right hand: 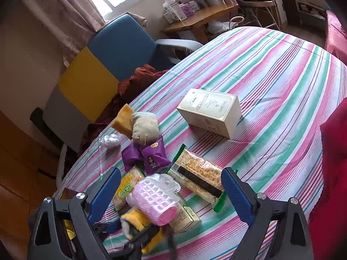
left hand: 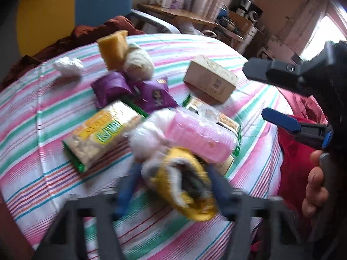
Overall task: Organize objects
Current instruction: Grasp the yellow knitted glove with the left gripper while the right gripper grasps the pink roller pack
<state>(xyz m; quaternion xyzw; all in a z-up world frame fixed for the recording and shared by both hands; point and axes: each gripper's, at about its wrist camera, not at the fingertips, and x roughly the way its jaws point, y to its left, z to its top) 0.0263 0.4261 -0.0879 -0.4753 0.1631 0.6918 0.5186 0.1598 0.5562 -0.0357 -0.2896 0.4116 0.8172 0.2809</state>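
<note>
**Yellow bundle in the tongs, most of the pile unsorted**

While the left gripper [left hand: 173, 173] pinches a rolled yellow cloth bundle [left hand: 186, 186] between its blue fingers at the bottom centre of the left wrist view, the right gripper [right hand: 171, 192] hangs spread wide with nothing between its fingers. The bundle is blurred, so I cannot tell whether it is lifted clear of the striped bedsheet [right hand: 271, 82] or resting on it.

Just above it in the frame lies a pink ribbed item in clear wrap [left hand: 199, 136], resting on a green-edged snack pack [right hand: 197, 179] and touching a yellow cracker pack [left hand: 102, 138]. Higher up, two purple sachets [left hand: 138, 91] lie side by side, with a cream knitted roll [left hand: 138, 62] and a yellow sponge [left hand: 112, 47] leaning together above them. A crumpled white wrapper [left hand: 68, 66] sits apart at upper left, and a cream box [right hand: 210, 112] stands alone toward upper right.

No container or clearly sorted groups show, so the task looks early: one item is in hand, and roughly everything else awaits placing.
</note>
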